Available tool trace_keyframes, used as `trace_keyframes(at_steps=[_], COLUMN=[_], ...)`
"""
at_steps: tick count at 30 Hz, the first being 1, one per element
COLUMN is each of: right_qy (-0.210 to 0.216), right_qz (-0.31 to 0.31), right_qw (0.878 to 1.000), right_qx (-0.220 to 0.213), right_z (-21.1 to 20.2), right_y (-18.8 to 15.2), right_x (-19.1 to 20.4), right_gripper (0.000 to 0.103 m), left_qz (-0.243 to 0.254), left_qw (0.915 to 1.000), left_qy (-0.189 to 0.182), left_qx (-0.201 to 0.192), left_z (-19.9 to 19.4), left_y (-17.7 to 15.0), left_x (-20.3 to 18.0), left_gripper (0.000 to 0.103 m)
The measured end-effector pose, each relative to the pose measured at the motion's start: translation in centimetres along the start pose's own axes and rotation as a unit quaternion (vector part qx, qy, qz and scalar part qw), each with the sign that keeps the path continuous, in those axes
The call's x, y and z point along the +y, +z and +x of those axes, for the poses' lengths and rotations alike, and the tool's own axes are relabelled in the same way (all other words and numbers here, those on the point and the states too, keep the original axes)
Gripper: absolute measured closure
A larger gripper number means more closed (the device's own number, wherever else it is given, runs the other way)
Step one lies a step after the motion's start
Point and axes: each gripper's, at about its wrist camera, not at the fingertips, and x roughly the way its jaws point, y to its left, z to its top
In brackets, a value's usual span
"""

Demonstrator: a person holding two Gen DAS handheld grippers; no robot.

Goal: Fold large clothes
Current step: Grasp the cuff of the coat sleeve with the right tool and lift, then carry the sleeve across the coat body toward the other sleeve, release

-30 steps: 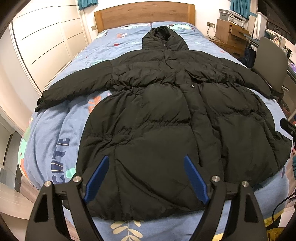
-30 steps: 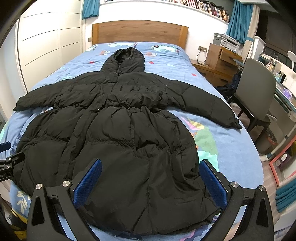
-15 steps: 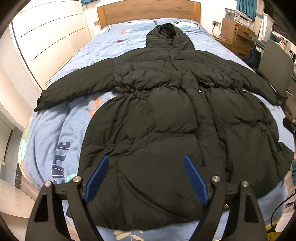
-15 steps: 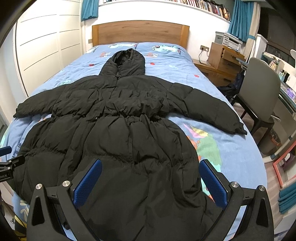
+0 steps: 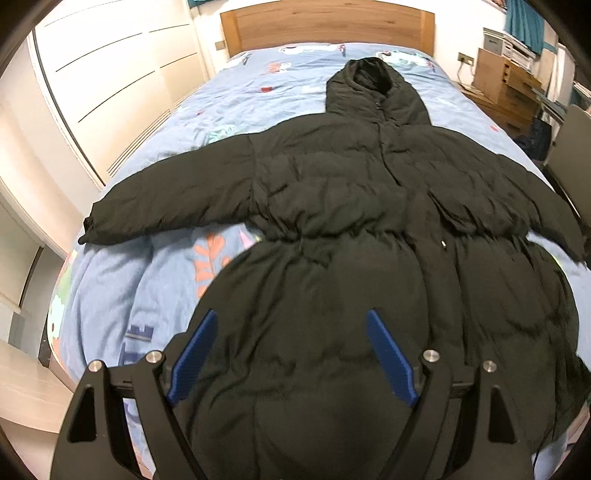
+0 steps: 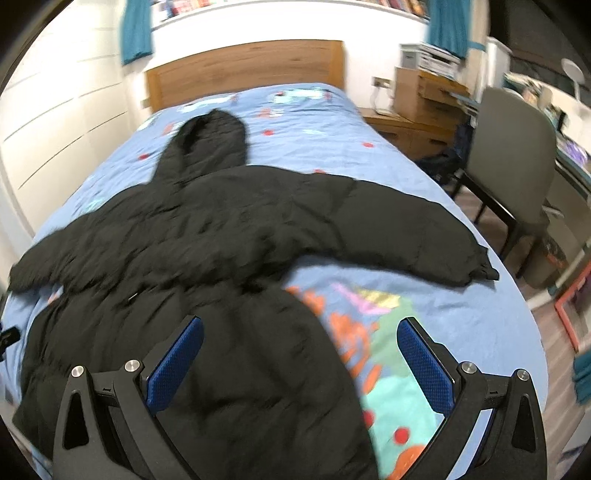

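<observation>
Bedroom, mid-chore. Bed with blue cartoon-print cover and wooden headboard serving as folding ground, filling both views. Spread across it, front up and flat: long black hooded puffer coat, hood toward the headboard, hem toward the cameras, sleeves thrown wide — likely laid so to expose every fold line before the first fold. No fold made yet, by the look of it.

Left sleeve reaching toward the white wardrobe doors, seen clearly only from the left wrist. Right sleeve ending in a cuff near the bed's edge, shown in full only from the right wrist, along with grey chair, wooden bedside cabinet and a broad patch of bare printed cover beside the skirt.

Left gripper spread wide, blue pads apart above the lower skirt, holding nothing. Right gripper likewise spread and empty, straddling the skirt's right edge — one pad over black fabric, the other over bare cover, probably lining up a grab on that side. Right-wrist view blurred; contact with cloth unclear in either view.
</observation>
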Motion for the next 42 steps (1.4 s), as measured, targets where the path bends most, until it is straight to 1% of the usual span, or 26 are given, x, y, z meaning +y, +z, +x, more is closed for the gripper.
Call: trace_keyframes(at_steps=[2, 5, 8, 11, 12, 15, 17, 20, 21, 22, 23, 24, 25, 26, 27, 28, 29, 30, 32, 33, 36, 39, 42], right_qy=[-0.008, -0.026, -0.040, -0.044, -0.040, -0.023, 0.003, 0.026, 0.034, 0.039, 0.048, 0.056, 0.062, 0.072, 0.080, 0.085, 0.086, 0.085, 0.083, 0.082, 0.087, 0.096, 0.119], right_qz=[0.023, 0.074, 0.132, 0.182, 0.204, 0.252, 0.288, 0.319, 0.330, 0.337, 0.351, 0.366, 0.374, 0.388, 0.401, 0.407, 0.405, 0.397, 0.374, 0.356, 0.316, 0.284, 0.245], right_qw=[1.000, 0.997, 0.990, 0.982, 0.977, 0.966, 0.956, 0.947, 0.943, 0.940, 0.935, 0.929, 0.925, 0.918, 0.912, 0.909, 0.910, 0.914, 0.923, 0.930, 0.943, 0.950, 0.956], right_qx=[0.003, 0.011, 0.023, 0.037, 0.042, 0.047, 0.045, 0.039, 0.036, 0.036, 0.032, 0.029, 0.027, 0.024, 0.022, 0.017, 0.011, 0.002, -0.015, -0.028, -0.059, -0.083, -0.108], right_z=[1.7, 5.0, 8.1, 10.9, 12.0, 14.0, 15.4, 16.6, 17.1, 17.2, 17.6, 18.0, 18.2, 18.4, 18.6, 18.6, 18.4, 18.0, 17.0, 16.1, 14.0, 11.9, 9.3], right_y=[0.8, 1.8, 2.3, 2.4, 2.3, 2.1, 1.9, 1.8, 1.8, 1.8, 1.8, 1.8, 1.8, 1.8, 1.7, 1.9, 2.1, 2.5, 3.6, 4.5, 7.1, 9.5, 12.2], right_x=[-2.2, -6.9, -12.0, -16.2, -17.7, -20.1, -21.6, -22.7, -23.1, -22.8, -23.2, -23.6, -23.8, -24.1, -24.4, -24.5, -24.5, -24.3, -23.8, -23.1, -21.3, -19.1, -15.6], right_gripper=[0.001, 0.001, 0.001, 0.001, 0.001, 0.001, 0.001, 0.003, 0.005, 0.010, 0.014, 0.025, 0.043, 0.059, 0.065, 0.077, 0.082, 0.089, 0.094, 0.095, 0.097, 0.097, 0.098], left_qz=[-0.004, -0.015, -0.024, -0.027, -0.027, -0.028, -0.028, -0.023, -0.022, -0.021, -0.020, -0.019, -0.019, -0.019, -0.019, -0.020, -0.020, -0.022, -0.025, -0.026, -0.031, -0.036, -0.035], left_qw=[1.0000, 0.9998, 0.9994, 0.9990, 0.9989, 0.9982, 0.9979, 0.9978, 0.9977, 0.9976, 0.9976, 0.9975, 0.9975, 0.9975, 0.9975, 0.9975, 0.9976, 0.9976, 0.9978, 0.9980, 0.9984, 0.9987, 0.9990], left_qy=[0.007, 0.009, 0.016, 0.019, 0.020, 0.027, 0.028, 0.035, 0.036, 0.038, 0.038, 0.036, 0.035, 0.033, 0.031, 0.029, 0.028, 0.026, 0.024, 0.024, 0.026, 0.020, 0.007], left_qx=[0.002, 0.010, 0.020, 0.031, 0.034, 0.044, 0.050, 0.052, 0.053, 0.054, 0.055, 0.057, 0.059, 0.060, 0.061, 0.061, 0.061, 0.060, 0.056, 0.053, 0.040, 0.031, 0.028], left_z=[0.9, 2.1, 3.4, 4.6, 5.0, 6.1, 6.8, 7.4, 7.7, 7.8, 8.0, 8.2, 8.3, 8.5, 8.6, 8.7, 8.7, 8.7, 8.6, 8.5, 7.9, 7.4, 6.8], left_y=[0.9, 1.9, 2.6, 3.1, 3.1, 3.4, 3.5, 3.6, 3.7, 3.7, 3.7, 3.7, 3.7, 3.6, 3.6, 3.6, 3.6, 3.6, 3.6, 3.6, 3.5, 3.4, 3.3], left_x=[-0.1, -0.2, -0.5, -0.9, -1.0, -1.3, -1.5, -1.8, -1.8, -1.9, -1.9, -1.9, -1.8, -1.8, -1.8, -1.7, -1.6, -1.5, -1.2, -1.0, -0.4, 0.3, 1.2], left_gripper=[0.021, 0.021, 0.021, 0.021, 0.021, 0.021, 0.021, 0.021, 0.021, 0.021, 0.021, 0.021, 0.021, 0.021, 0.021, 0.021, 0.021, 0.021, 0.021, 0.021, 0.021, 0.021, 0.021])
